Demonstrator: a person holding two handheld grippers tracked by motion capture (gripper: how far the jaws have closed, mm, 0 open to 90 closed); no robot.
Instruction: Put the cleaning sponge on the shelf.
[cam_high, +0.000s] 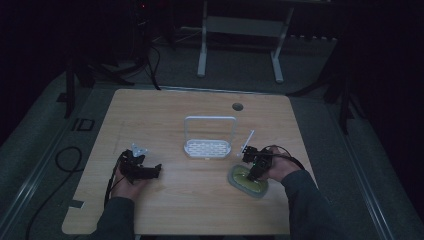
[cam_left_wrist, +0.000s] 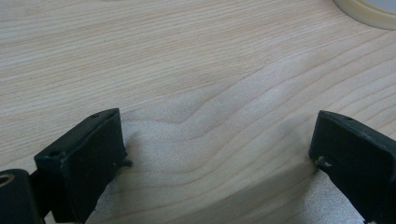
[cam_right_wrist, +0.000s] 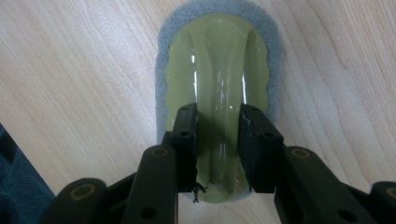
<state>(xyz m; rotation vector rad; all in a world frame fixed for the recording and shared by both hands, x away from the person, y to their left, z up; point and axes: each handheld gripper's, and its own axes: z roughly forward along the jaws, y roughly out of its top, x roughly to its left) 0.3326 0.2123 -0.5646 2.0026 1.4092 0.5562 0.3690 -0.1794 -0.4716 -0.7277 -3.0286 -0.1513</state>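
On the near right we have the right gripper (cam_right_wrist: 217, 122) clamped on the yellow-green sponge's (cam_right_wrist: 219, 65) raised handle, sponge flat on the table (cam_high: 200, 205). Left gripper (cam_left_wrist: 217, 149) gapes wide, empty, near left. Farther back, white rack (cam_high: 210, 142) mid-table.

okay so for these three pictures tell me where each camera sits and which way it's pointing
High view: fixed above the person's side, facing forward and down on the wooden table; both forearms, hands and tongs show.
Left gripper view: rides the left tongs, looking along the open jaws at bare table.
Right gripper view: rides the right tongs, looking down on the scrubber, jaws astride its yellow-green handle ridge.
Shared: the high view and right gripper view both show the scrubber under the right tongs.
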